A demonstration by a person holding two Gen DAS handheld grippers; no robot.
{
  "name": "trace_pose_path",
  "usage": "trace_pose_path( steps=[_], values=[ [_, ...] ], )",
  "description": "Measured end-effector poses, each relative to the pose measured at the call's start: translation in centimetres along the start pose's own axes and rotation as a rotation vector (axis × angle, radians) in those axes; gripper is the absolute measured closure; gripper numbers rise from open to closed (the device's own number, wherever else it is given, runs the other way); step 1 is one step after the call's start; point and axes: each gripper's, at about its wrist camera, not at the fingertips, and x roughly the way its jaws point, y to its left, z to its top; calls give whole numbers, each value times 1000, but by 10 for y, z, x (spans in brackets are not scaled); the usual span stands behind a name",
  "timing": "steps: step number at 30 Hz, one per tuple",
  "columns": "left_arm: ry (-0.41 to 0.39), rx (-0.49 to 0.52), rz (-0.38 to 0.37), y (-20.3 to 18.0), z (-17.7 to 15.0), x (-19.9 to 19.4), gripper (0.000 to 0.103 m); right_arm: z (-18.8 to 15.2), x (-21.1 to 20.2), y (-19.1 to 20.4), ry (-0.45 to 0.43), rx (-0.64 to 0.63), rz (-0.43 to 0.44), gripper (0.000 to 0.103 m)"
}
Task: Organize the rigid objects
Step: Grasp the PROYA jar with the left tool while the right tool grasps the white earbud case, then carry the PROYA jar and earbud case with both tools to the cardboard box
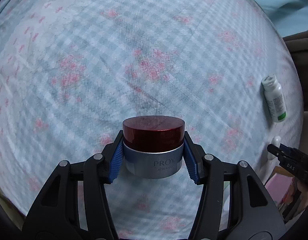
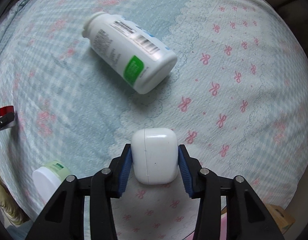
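Observation:
My left gripper (image 1: 153, 150) is shut on a silver cream jar with a dark red lid (image 1: 153, 138), held just over the bedspread. My right gripper (image 2: 154, 157) is shut on a white earbud case (image 2: 154, 156). A white pill bottle with a green label (image 2: 132, 52) lies on its side ahead of the right gripper; it also shows in the left wrist view (image 1: 273, 98) at the far right. The right gripper (image 1: 277, 150) shows at the right edge of the left wrist view. The red-lidded jar (image 2: 5, 111) shows at the left edge of the right wrist view.
A pale green jar with a white lid (image 2: 49, 175) lies at the lower left of the right wrist view. The surface is a light blue checked bedspread with pink bows (image 2: 233, 80). A cardboard box corner (image 2: 279, 216) sits off the bed's edge at lower right.

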Motion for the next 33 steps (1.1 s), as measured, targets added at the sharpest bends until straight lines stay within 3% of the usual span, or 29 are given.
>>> trace_pose_path(
  steps=[8, 19, 27, 33],
  values=[
    [-64, 110, -57, -9, -18, -52, 53, -33, -59, 12, -81, 129, 60, 62],
    [-162, 379, -134, -43, -56, -155, 53, -98, -157, 6, -184, 360, 130, 62],
    [-188, 442, -172, -79, -99, -199, 53, -165, -197, 2, -232, 397, 145, 62],
    [-210, 463, -173, -125, -154, -217, 53, -226, -210, -38, -264, 385, 166, 62]
  ],
)
